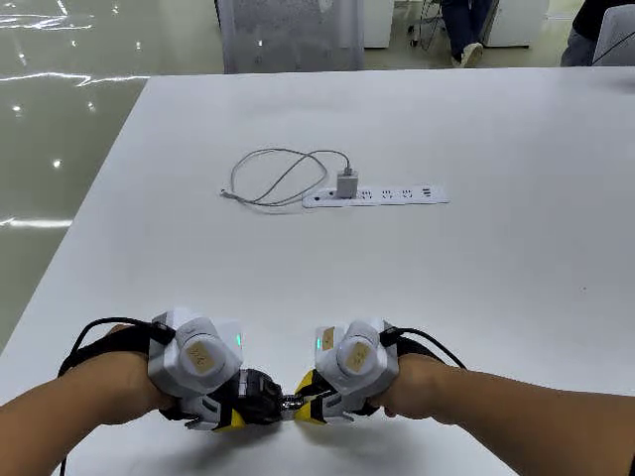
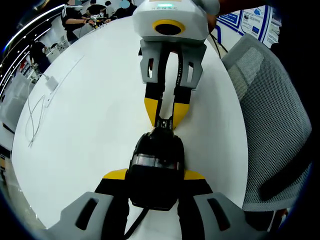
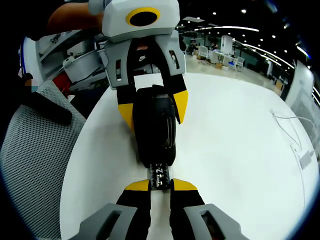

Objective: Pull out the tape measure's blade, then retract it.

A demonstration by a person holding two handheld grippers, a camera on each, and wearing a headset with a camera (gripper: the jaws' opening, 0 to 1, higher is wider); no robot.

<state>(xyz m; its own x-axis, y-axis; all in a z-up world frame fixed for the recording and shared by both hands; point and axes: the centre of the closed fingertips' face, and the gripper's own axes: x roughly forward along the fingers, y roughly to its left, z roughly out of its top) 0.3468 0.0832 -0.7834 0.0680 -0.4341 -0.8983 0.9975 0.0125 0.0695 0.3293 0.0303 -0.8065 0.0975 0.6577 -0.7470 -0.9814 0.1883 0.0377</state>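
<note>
A black tape measure (image 1: 260, 395) lies low over the white table (image 1: 446, 288) near its front edge. My left gripper (image 1: 248, 405) is shut on its case (image 2: 155, 170), with yellow fingertips (image 2: 116, 174) on either side. My right gripper (image 1: 303, 402) faces it and is shut on the blade's end. In the right gripper view a short stretch of blade (image 3: 159, 173) with printed numerals runs from the case (image 3: 154, 125) into my right gripper (image 3: 160, 185). In the left gripper view the right gripper (image 2: 166, 117) pinches the blade tip just in front of the case.
A white power strip (image 1: 382, 195) with a plugged charger (image 1: 346, 183) and a looped grey cable (image 1: 278, 177) lies mid-table. A grey mesh chair (image 2: 270, 115) stands at the table's near edge. People sit at far desks.
</note>
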